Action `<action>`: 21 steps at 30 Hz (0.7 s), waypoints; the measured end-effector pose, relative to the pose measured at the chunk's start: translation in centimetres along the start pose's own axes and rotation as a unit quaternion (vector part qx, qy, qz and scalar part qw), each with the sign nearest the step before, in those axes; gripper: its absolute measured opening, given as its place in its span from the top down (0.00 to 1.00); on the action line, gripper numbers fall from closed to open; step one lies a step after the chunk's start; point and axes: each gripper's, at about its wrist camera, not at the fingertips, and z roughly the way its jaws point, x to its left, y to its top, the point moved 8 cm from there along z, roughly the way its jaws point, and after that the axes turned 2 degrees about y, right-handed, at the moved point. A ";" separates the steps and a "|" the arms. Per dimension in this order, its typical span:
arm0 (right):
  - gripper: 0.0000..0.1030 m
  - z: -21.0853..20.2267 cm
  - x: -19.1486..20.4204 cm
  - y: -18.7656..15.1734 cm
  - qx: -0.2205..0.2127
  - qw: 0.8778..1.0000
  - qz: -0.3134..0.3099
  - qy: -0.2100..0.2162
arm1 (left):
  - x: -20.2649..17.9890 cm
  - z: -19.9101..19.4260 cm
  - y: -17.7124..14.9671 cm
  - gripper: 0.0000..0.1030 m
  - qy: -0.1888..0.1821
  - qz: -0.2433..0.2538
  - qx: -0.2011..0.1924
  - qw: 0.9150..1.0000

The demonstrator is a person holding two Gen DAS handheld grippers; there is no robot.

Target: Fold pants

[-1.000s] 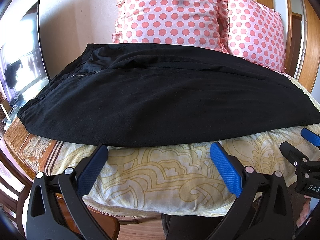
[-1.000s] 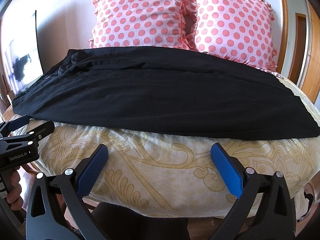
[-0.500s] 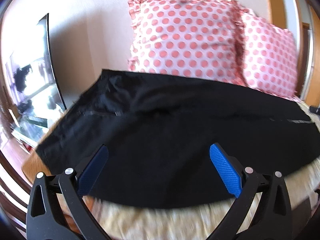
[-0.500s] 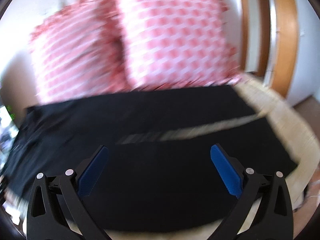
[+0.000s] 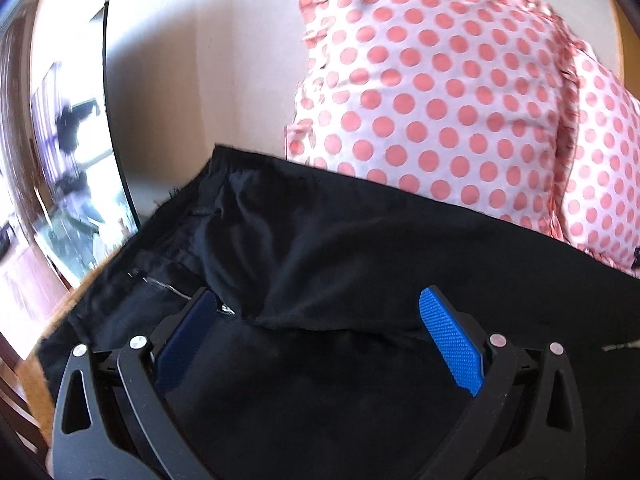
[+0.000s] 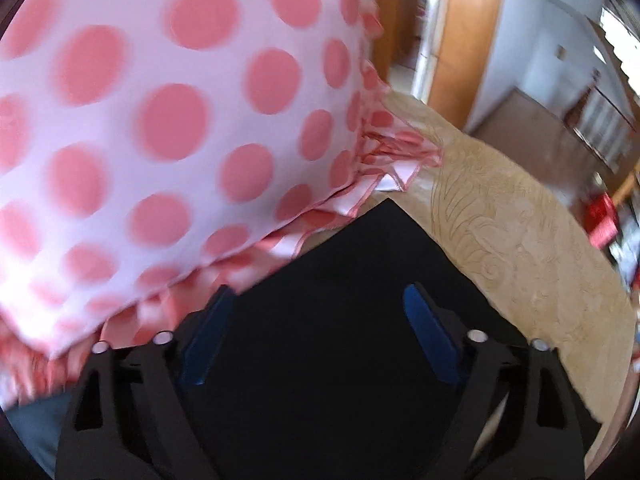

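Two views, one garment. Left wrist view: black pants (image 5: 360,264) spread flat on the bed, waistband and zipper at 9 o'clock, dotted pillow (image 5: 432,92) at 1 o'clock, mirror (image 5: 72,184) at 9. Left gripper (image 5: 320,336) spread wide, grasping nothing, hovering over the seat fold; contact cannot be told. Risk: pinching one layer only, so the fold drags crooked.

Right wrist view: pants hem corner (image 6: 384,240) at 12 o'clock on the bedspread (image 6: 520,248), pillow at 10. Right gripper (image 6: 320,336) spread wide, empty. Risk: snagging the pillow frill beside the left finger.
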 end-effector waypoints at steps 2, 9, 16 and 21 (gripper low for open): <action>0.19 1.5 -0.2 0.3 0.012 1.000 0.018 -0.013 | 0.3 0.9 -0.4 0.02 0.001 -0.006 0.008 1.000; 0.22 3.5 0.3 0.4 0.005 0.998 0.000 -0.055 | -0.3 1.8 -1.0 0.02 0.001 0.014 0.017 1.000; 0.67 2.5 0.3 -0.4 -0.003 1.000 -0.017 -0.004 | -0.3 1.7 -1.1 0.02 -0.003 0.016 0.015 1.000; 0.95 0.2 -0.6 -1.2 -0.010 0.997 0.027 0.075 | -0.2 1.6 -0.9 0.02 -0.005 0.013 0.011 1.000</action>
